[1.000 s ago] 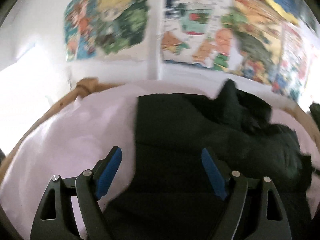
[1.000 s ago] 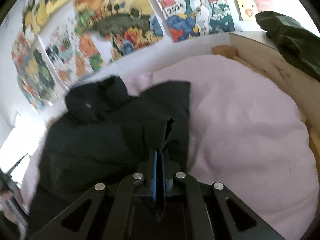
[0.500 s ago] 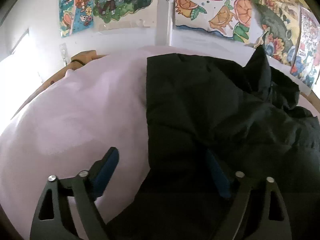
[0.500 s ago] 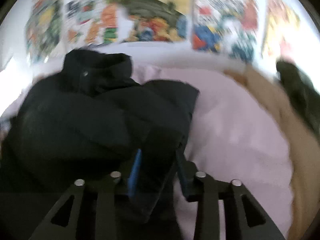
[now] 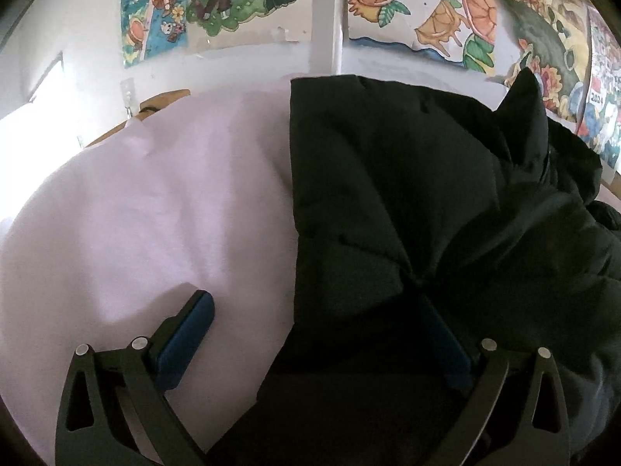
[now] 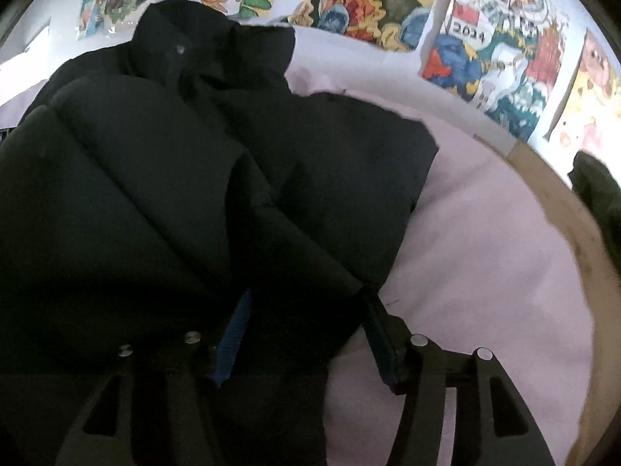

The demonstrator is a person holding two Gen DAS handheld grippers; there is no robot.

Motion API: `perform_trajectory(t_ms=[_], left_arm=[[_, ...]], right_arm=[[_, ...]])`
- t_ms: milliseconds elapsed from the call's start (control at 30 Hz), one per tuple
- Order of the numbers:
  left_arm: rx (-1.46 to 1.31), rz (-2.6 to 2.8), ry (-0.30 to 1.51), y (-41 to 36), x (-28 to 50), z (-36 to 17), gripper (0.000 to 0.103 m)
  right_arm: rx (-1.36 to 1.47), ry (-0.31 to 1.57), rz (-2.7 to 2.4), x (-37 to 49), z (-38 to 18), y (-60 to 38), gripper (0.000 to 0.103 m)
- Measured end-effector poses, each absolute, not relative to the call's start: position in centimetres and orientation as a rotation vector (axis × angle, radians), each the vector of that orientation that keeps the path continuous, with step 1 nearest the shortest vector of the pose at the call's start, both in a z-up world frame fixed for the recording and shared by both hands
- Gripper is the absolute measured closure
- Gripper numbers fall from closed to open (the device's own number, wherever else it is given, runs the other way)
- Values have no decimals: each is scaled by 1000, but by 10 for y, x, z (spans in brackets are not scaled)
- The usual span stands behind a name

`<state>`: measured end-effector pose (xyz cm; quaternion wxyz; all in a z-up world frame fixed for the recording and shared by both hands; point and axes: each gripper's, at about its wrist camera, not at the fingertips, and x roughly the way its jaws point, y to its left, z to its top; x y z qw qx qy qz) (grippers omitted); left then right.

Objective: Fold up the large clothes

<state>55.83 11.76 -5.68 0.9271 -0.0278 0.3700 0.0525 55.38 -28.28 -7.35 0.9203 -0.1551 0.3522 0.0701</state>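
A black padded jacket point(image 5: 427, 202) lies on a pale pink sheet point(image 5: 155, 213), its collar point(image 6: 209, 39) toward the wall. My left gripper point(image 5: 314, 326) hangs low over the jacket's left edge with its jaws opening wide. One blue pad point(image 5: 186, 330) is over the sheet, and the other is over black fabric. My right gripper point(image 6: 306, 322) is at the jacket's right side and its jaws are opening too. A folded sleeve point(image 6: 295, 256) lies loosely between its fingers.
A wooden rim point(image 6: 562, 209) borders the sheet on the right, and a dark green garment point(image 6: 597, 182) is draped over it. Colourful posters point(image 5: 419, 11) cover the white wall behind. Bare sheet point(image 6: 485, 252) stretches to the right of the jacket.
The right gripper, shut on a jacket fold a second ago, has opened, and that view has rolled. Both grippers have sunk toward the jacket. The left jaws have spread wider.
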Motion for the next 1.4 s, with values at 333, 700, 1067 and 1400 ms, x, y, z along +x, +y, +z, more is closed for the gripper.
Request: perform_trajectory(t_ms=[333,700,1067,1400], left_arm=[[-94,79,768,123,560,-54,1],[-37,55,515,113,532,14,1],[26,-230,544,11,615,87,1],[-58,-281,678,-13,715,65,20]], right_arm=[[-342,716,109,544,-71,-282,37],[-13,739,200,536,4,-331,17],[262,650,275,625,63,-306,17],[388,603,300,712,43,-271,58]])
